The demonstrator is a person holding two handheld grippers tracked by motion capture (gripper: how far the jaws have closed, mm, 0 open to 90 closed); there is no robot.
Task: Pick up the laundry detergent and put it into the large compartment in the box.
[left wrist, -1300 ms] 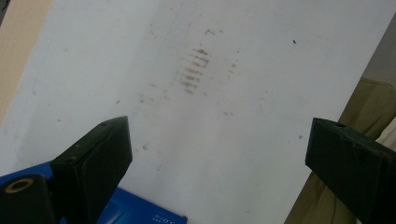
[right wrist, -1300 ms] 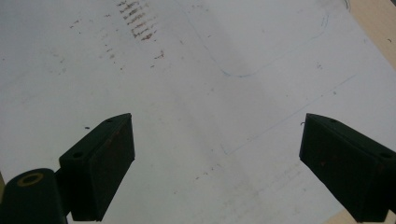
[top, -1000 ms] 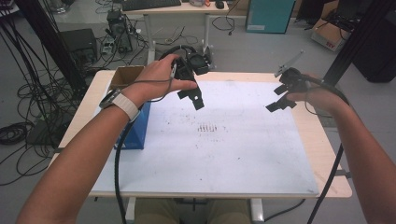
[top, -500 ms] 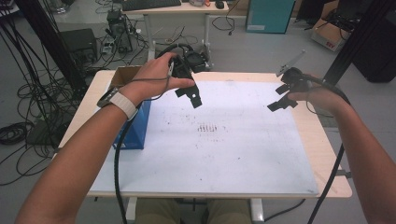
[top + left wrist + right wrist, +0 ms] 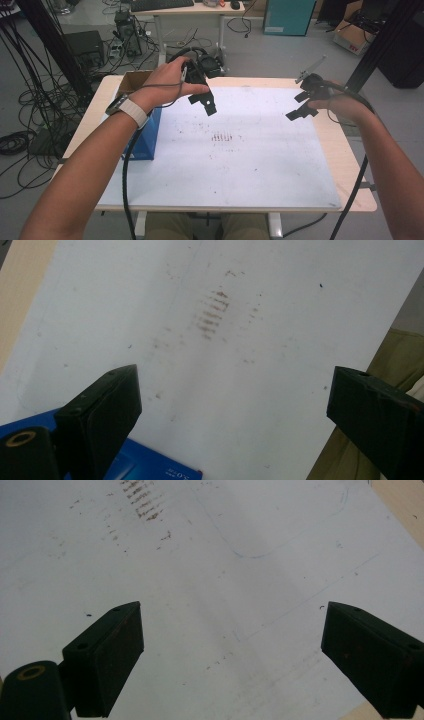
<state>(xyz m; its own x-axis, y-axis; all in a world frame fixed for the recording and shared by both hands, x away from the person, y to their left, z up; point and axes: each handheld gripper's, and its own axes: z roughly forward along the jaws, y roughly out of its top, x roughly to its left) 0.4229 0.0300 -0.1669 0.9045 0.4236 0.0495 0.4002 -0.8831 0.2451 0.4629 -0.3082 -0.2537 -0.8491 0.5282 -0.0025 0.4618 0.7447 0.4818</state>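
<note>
- My left gripper (image 5: 205,102) hangs above the far left part of the worktop (image 5: 350,175), its black, blocky jaws spread wide with nothing between them.
- My left hand (image 5: 172,82) wraps around that gripper's body, and a pale band (image 5: 131,111) sits on my wrist.
- In the left gripper view the two jaws look like matte, flat-faced slabs with squared edges, set well apart over the white sheet (image 5: 240,340).
- My right gripper (image 5: 302,105) hovers over the far right edge of the sheet, jaws likewise released and empty; my right hand (image 5: 340,105) holds it from behind.
- A thin grey plate (image 5: 311,69) sticks up from the top of the right gripper.
- The blue box (image 5: 147,135) is the nearest thing to my left gripper: a smooth-sided rectangular box standing at the left edge of the sheet, just beside and below my left wrist. Its glossy blue corner shows at the bottom of the left gripper view (image 5: 145,465).
- The sheet is flat, matte and white, with a patch of short brownish smudged lines (image 5: 222,136) near its middle and scattered specks around it.
- The worktop's bare rim is light, smooth wood with rounded corners.
- A black cable (image 5: 125,180) trails from my left gripper along my forearm.
</note>
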